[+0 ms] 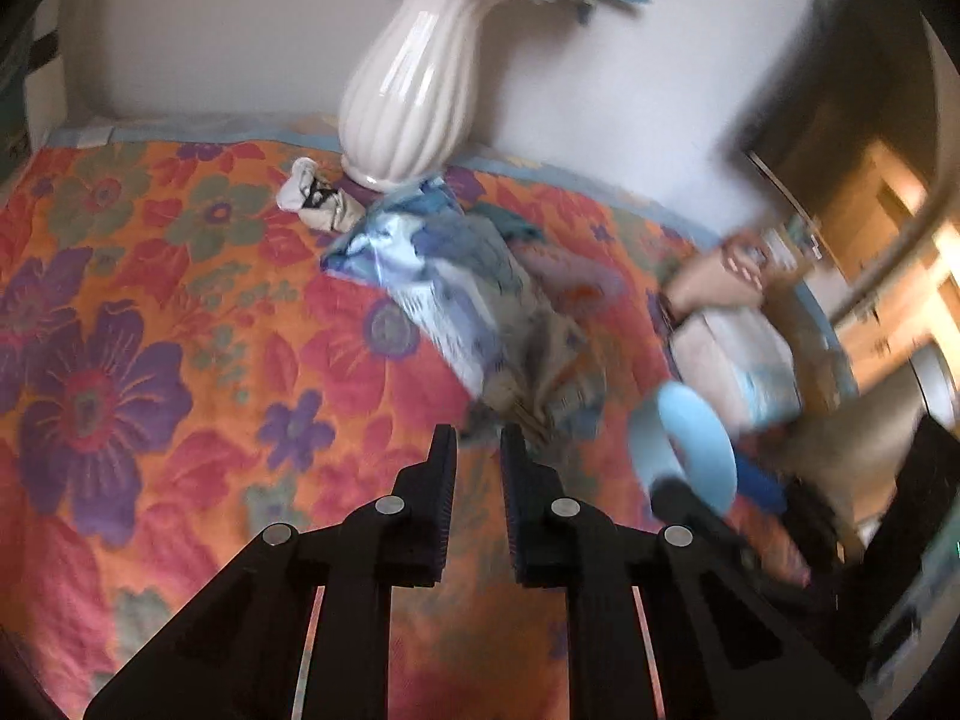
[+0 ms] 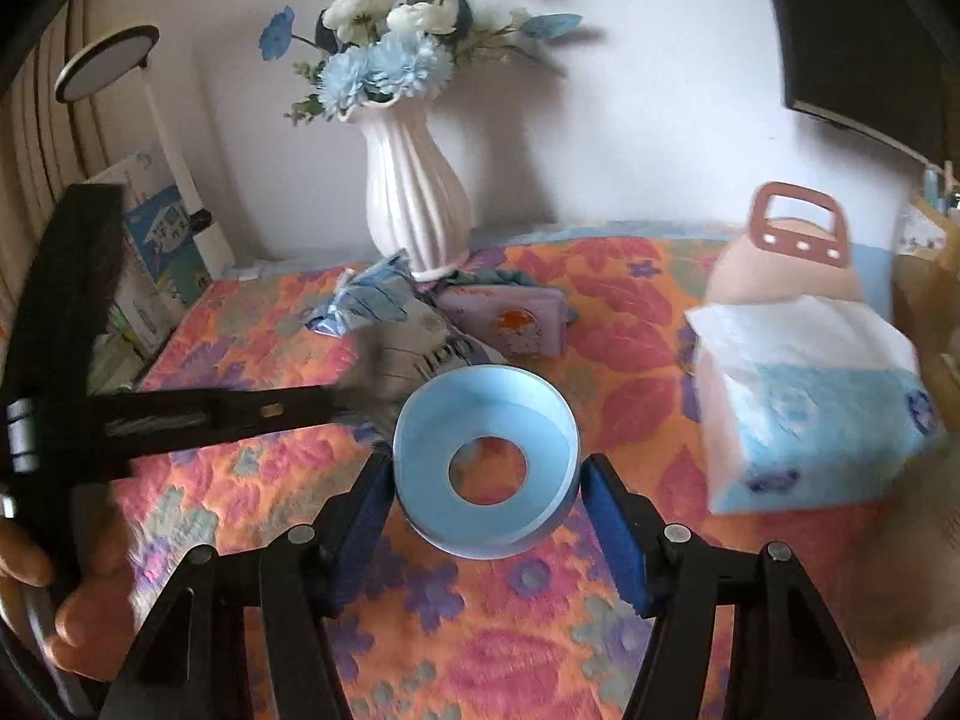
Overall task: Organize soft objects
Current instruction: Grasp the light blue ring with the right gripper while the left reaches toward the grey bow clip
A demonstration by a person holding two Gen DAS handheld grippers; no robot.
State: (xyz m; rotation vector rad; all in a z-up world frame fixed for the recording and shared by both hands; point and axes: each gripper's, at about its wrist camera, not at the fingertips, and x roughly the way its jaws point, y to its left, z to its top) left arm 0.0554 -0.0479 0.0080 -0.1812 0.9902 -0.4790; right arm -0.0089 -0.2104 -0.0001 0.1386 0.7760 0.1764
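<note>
The right gripper (image 2: 487, 483) clamps a pale blue ring-shaped holder (image 2: 486, 468) above the flowered cloth (image 2: 480, 630). The left gripper (image 1: 478, 450) has its fingers nearly together at the edge of a blue-and-white soft packet (image 1: 438, 282); whether they pinch it is unclear. Behind stand a white vase (image 2: 414, 198), a purple pouch (image 2: 510, 318) and a tissue pack (image 2: 810, 402).

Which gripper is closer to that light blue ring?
Right. The right gripper has the blue ring between its fingers. The left gripper is off to the ring's left, by the blue cloth.
</note>
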